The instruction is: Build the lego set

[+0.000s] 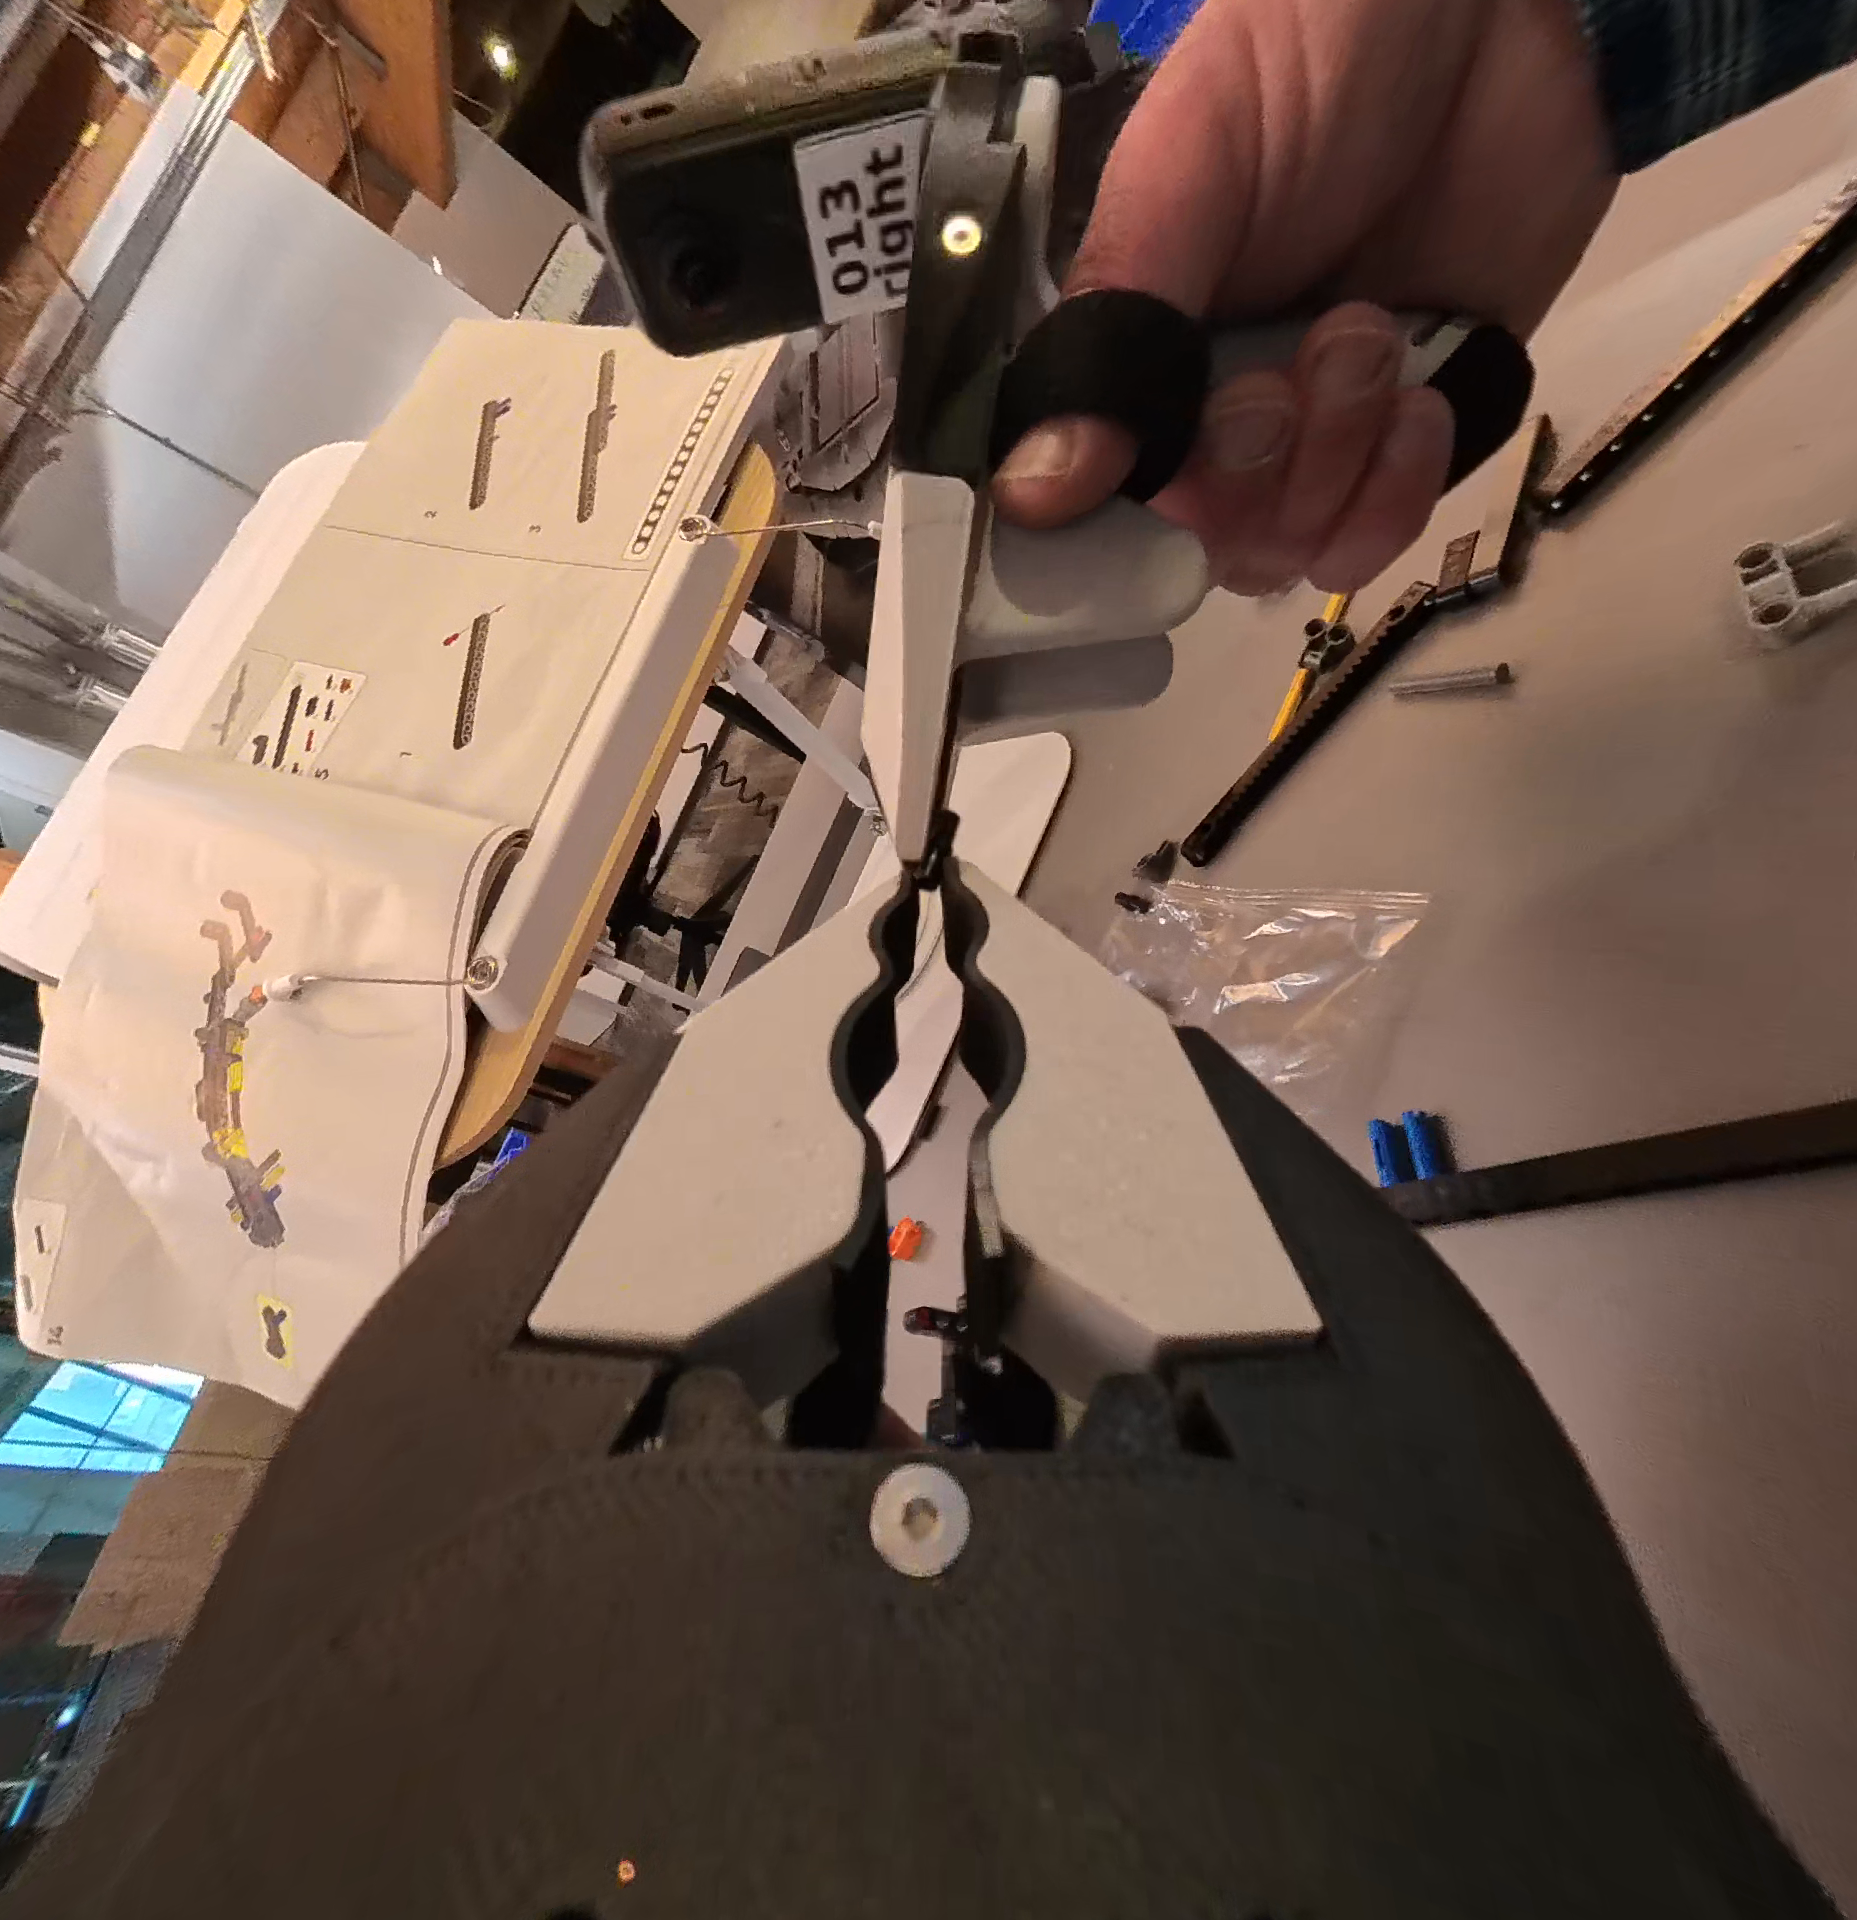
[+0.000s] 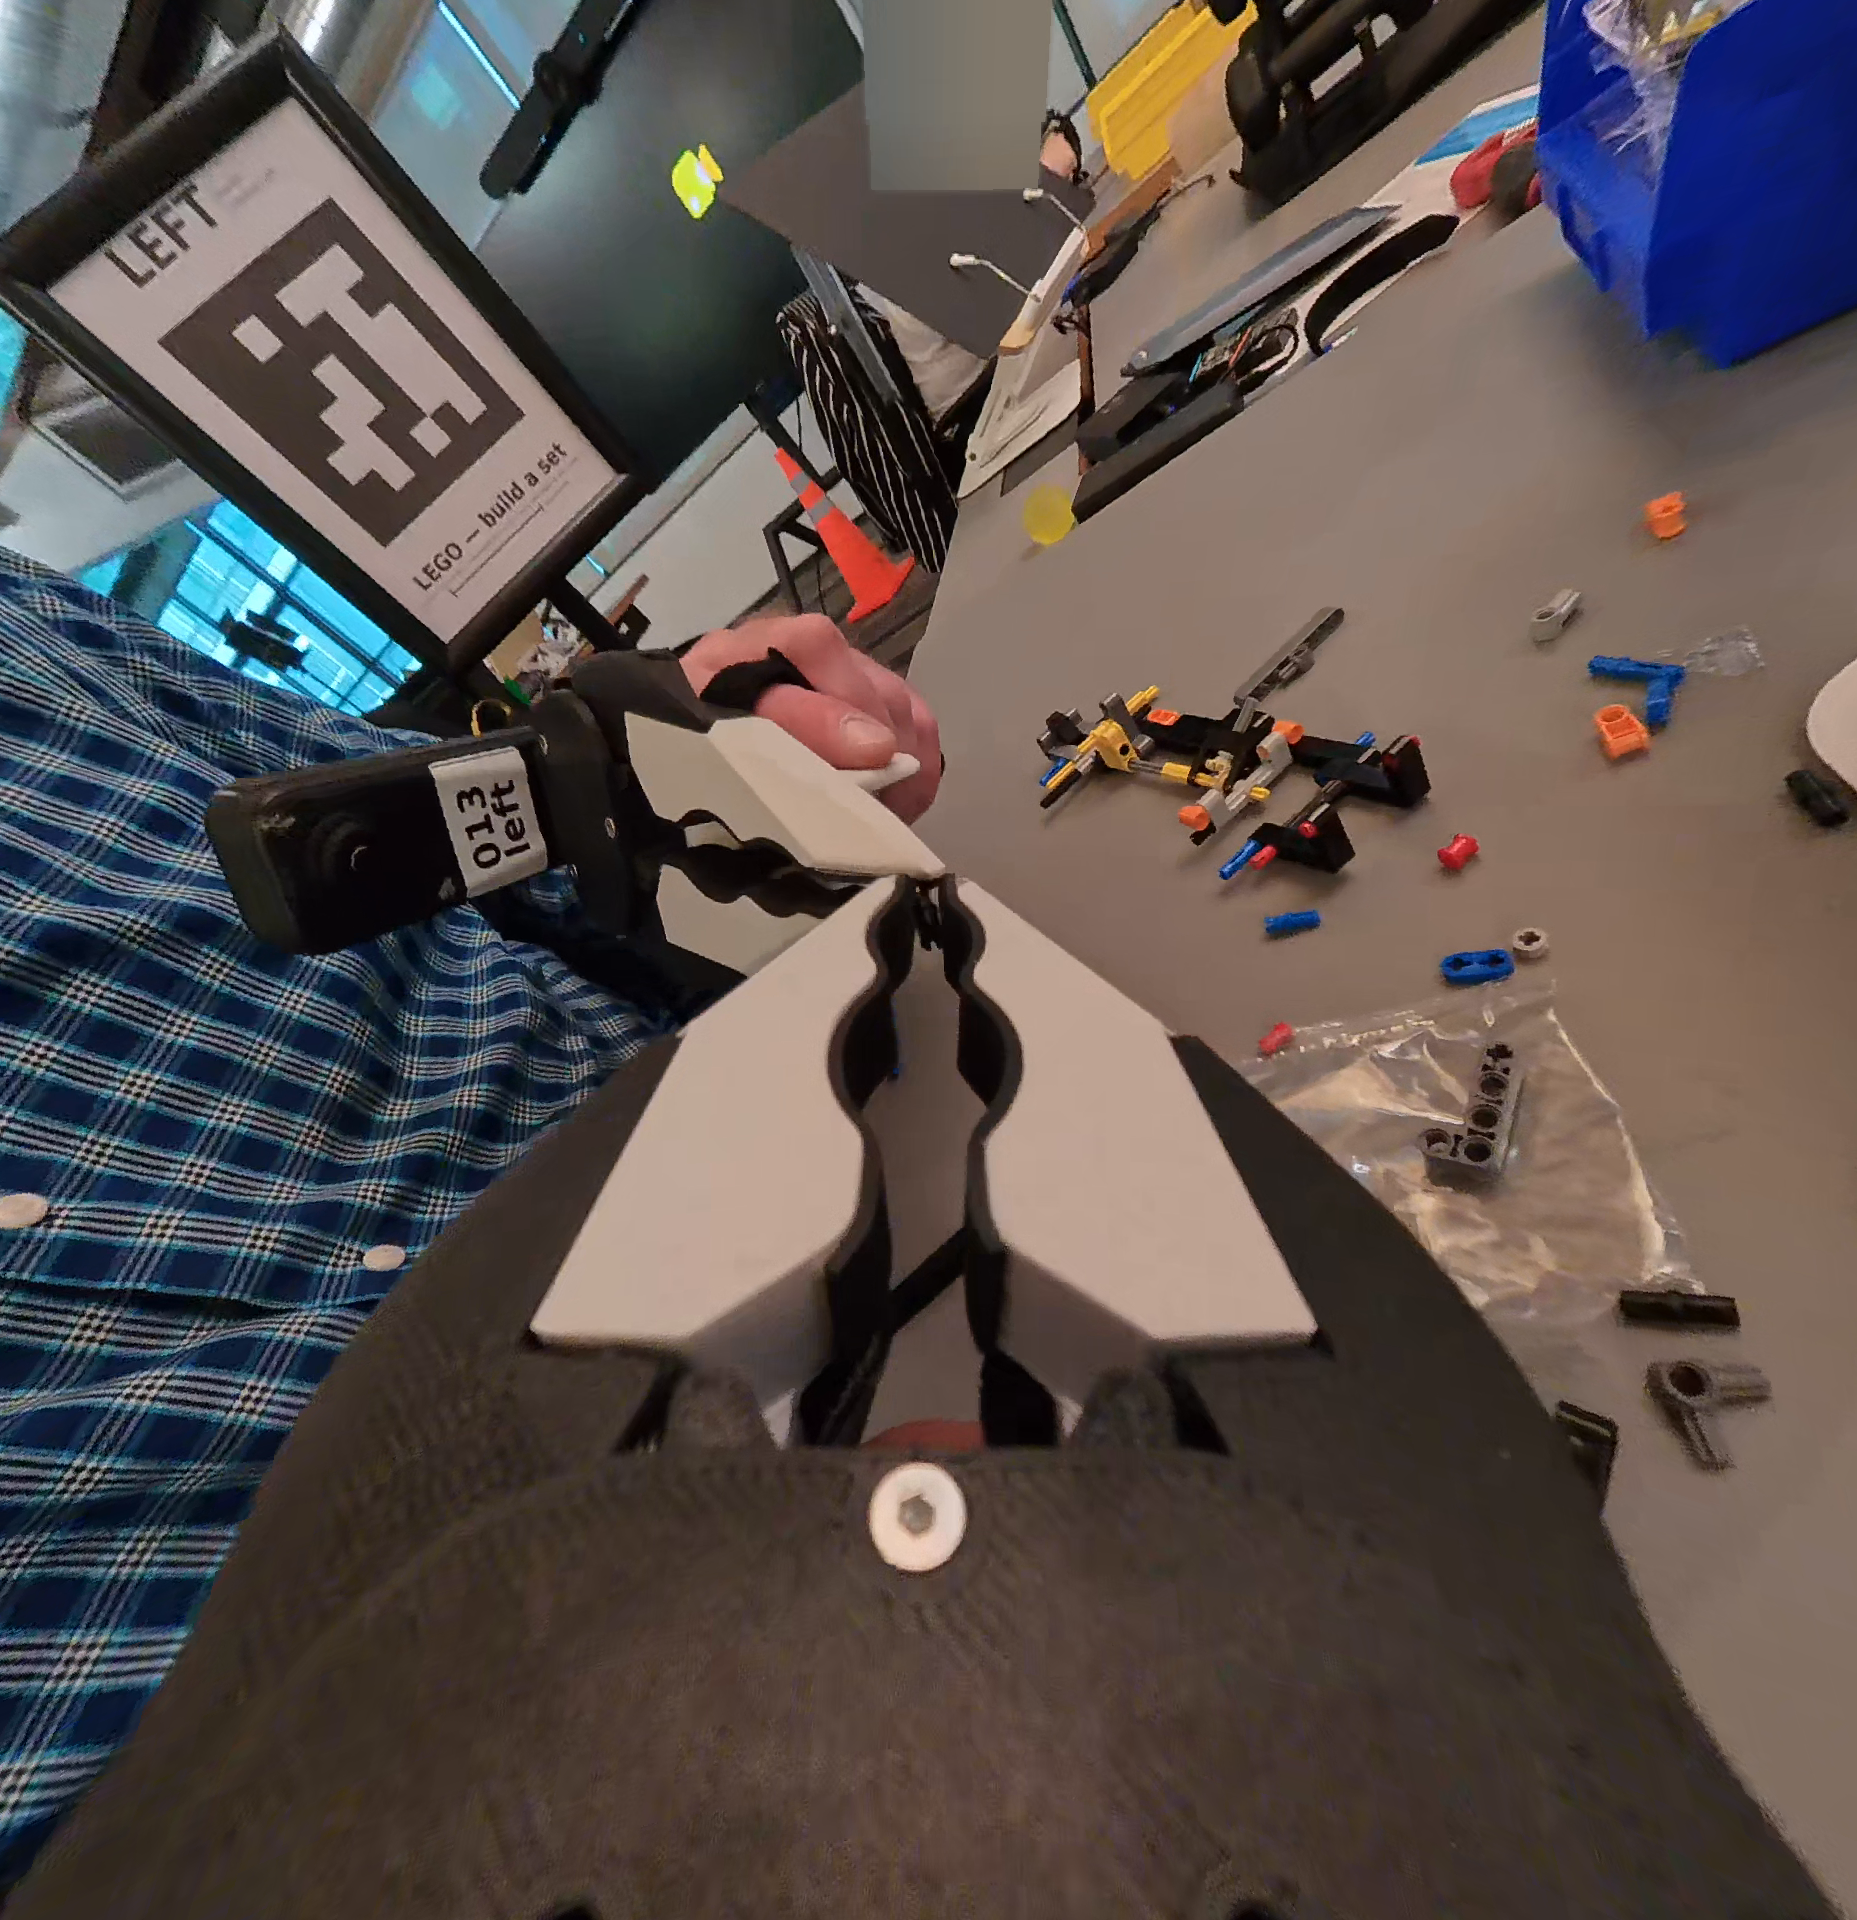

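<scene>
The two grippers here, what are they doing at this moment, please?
A person holds both grippers tip to tip above the grey table. The left gripper and the right gripper are each pinched on a small black piece between them, seemingly joining or passing it. The half-built model lies further off among loose parts, next to a clear plastic bag. The instruction booklet stands open on a stand.

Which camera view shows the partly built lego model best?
The right wrist view shows it best: the partly built lego model lies whole and sharp on the grey table, with loose pieces around it. The left wrist view does not show it; there the open instruction booklet and other pieces appear.
</scene>
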`<state>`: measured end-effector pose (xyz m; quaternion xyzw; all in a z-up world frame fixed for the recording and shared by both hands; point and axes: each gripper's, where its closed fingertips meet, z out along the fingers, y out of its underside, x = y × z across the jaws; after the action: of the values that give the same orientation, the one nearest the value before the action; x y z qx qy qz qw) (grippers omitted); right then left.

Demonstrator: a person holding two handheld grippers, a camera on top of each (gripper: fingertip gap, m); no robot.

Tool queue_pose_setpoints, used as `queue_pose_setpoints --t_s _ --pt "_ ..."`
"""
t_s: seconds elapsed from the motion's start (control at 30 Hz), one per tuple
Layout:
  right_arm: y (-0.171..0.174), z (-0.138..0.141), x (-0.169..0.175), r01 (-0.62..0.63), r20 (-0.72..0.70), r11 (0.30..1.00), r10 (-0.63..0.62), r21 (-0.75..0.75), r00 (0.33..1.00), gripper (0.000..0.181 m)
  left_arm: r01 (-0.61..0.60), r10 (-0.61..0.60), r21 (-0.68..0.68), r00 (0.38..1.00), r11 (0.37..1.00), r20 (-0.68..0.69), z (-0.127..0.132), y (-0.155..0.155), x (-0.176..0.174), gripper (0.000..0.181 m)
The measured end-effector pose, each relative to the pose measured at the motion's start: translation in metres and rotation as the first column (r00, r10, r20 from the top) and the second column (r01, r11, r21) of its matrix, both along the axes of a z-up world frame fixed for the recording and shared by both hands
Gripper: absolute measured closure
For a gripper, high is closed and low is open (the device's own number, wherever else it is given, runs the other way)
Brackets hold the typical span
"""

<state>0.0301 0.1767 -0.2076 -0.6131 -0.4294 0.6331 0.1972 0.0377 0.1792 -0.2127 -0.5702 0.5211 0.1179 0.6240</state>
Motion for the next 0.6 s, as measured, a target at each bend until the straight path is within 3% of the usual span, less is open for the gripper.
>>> queue_pose_setpoints --t_s 0.4,0.6 --pt "0.004 0.007 0.008 0.008 -0.068 0.999 -0.012 -0.051 0.998 0.167 0.032 -0.033 0.020 0.998 0.999 0.058 0.009 -0.003 0.003 0.180" --pt "-0.002 0.011 0.008 -0.024 -0.099 0.998 0.018 -0.054 0.995 0.174 0.058 -0.059 0.020 0.996 0.998 0.064 0.012 -0.005 0.005 0.180"
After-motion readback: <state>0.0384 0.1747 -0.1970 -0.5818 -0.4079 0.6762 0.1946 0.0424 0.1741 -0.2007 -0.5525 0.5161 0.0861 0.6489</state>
